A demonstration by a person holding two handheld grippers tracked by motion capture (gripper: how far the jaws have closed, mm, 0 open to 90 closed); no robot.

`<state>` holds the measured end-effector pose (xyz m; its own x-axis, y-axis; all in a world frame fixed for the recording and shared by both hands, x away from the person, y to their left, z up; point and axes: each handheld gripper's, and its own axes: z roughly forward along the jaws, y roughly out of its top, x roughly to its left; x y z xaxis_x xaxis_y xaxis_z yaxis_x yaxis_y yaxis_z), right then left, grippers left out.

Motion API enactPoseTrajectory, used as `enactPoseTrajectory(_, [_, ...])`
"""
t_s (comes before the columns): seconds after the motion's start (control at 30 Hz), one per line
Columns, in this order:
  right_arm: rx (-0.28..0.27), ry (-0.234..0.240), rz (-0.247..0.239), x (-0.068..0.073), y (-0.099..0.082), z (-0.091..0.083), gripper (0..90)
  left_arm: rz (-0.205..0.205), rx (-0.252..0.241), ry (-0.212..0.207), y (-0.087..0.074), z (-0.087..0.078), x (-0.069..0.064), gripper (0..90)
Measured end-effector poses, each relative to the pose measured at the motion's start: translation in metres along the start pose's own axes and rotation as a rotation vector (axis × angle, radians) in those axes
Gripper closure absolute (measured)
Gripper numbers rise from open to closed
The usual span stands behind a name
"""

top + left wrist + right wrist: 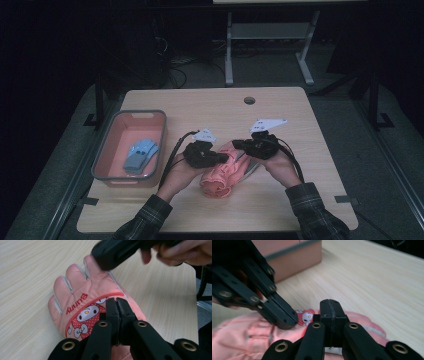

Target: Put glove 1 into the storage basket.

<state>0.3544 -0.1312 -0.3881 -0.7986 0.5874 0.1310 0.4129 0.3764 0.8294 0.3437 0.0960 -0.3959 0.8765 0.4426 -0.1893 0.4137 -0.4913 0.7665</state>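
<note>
A pink glove (220,175) with a cartoon face and red "Bunny" lettering lies flat near the table's front middle. My left gripper (117,301) is shut, nothing between its jaws, hovering over the glove's (80,290) printed back. My right gripper (329,302) is shut too and sits low over the glove (242,340). In the high view the left gripper (224,157) and right gripper (238,145) point at each other above the glove. In the left gripper view the right gripper (101,258) rests at the glove's fingertips. The left gripper's tip (287,321) touches the print in the right gripper view.
A pink bin with a grey rim (102,150) stands at the table's left and holds a blue glove (141,154). The same bin (294,257) shows behind the left gripper. A cable hole (249,100) lies at the table's far edge. A metal frame stands beyond.
</note>
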Motion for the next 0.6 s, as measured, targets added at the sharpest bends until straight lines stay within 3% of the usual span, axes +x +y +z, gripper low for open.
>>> enactPoseTrajectory(0.07, [0.043, -0.002, -0.001, 0.002, -0.003, 0.007, 90.0, -0.004, -0.011, 0.007, 0.000, -0.004, 0.002, 86.2])
enactPoseTrajectory(0.3, [0.089, 0.015, -0.003, 0.003, -0.019, 0.006, 90.0, -0.050, -0.008, 0.064, -0.005, -0.017, 0.011, 77.1])
enactPoseTrajectory(0.4, [0.105, 0.013, -0.025, 0.006, -0.026, 0.003, 90.0, -0.066, 0.017, 0.090, -0.009, -0.013, 0.013, 62.1])
enactPoseTrajectory(0.6, [0.144, -0.014, -0.066, 0.016, -0.044, 0.006, 90.0, -0.097, 0.043, 0.087, -0.012, -0.006, 0.016, 38.4])
